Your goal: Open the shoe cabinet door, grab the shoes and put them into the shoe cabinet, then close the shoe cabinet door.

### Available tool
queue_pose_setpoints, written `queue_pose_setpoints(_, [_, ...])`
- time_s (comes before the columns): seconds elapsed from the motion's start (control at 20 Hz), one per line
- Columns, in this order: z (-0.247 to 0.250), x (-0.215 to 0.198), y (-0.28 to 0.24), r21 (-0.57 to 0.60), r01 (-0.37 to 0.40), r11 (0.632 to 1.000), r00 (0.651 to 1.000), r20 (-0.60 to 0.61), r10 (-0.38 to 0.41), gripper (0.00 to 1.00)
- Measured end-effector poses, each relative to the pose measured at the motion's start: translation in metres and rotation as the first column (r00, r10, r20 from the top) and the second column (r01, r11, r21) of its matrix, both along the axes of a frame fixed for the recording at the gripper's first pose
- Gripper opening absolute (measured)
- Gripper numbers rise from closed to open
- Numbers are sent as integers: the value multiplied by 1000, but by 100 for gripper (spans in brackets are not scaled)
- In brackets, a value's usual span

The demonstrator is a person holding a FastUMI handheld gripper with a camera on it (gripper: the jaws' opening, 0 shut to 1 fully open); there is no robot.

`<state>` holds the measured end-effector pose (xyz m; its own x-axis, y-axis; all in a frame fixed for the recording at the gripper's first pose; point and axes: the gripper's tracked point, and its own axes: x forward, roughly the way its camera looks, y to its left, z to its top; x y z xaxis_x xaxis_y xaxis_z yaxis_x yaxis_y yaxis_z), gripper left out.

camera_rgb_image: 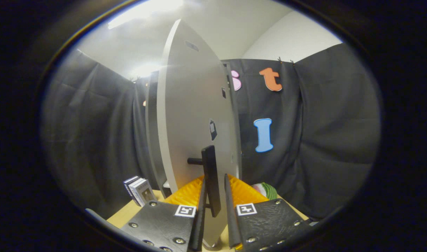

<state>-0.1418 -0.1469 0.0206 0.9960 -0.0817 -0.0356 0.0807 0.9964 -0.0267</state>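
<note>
1. The shoe cabinet door (pixel 196 115) stands swung out toward me, a pale grey panel seen nearly edge-on and rising tall just ahead of my tool.
2. On its face sits the dark door handle (pixel 210 175), a flat upright bar held off the panel by a short round post on its left side.
3. My tool (pixel 213 196) has its two fingers slightly spread, one on each side of the handle's lower part, so the bar stands between them.
4. The left finger lies close against the bar; a narrow gap shows on the right side. I cannot tell whether either finger really presses on it.
5. Behind the door, the shoe cabinet (pixel 153 140) shows as a grey upright edge on the left.
6. Two small dark fittings (pixel 212 129) sit on the door panel above the handle.
7. A small pack of boxed cards (pixel 140 190) stands on the wooden counter (pixel 124 214), left of the cabinet's foot.
8. A striped pink, white and green object (pixel 267 190) lies beyond my right finger, low against the booth's wall; what it is I cannot make out.
</note>
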Motion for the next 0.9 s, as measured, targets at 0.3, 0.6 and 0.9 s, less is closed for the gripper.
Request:
queue_pose_setpoints(0.3, [0, -3, -22, -4, 76, 997, 997, 2, -76, 22])
queue_pose_setpoints(0.6, [6, -9, -40, 26, 142, 989, 989, 25, -143, 22])
queue_pose_setpoints(0.9, [9, -16, -57, 39, 215, 976, 975, 59, -217, 22])
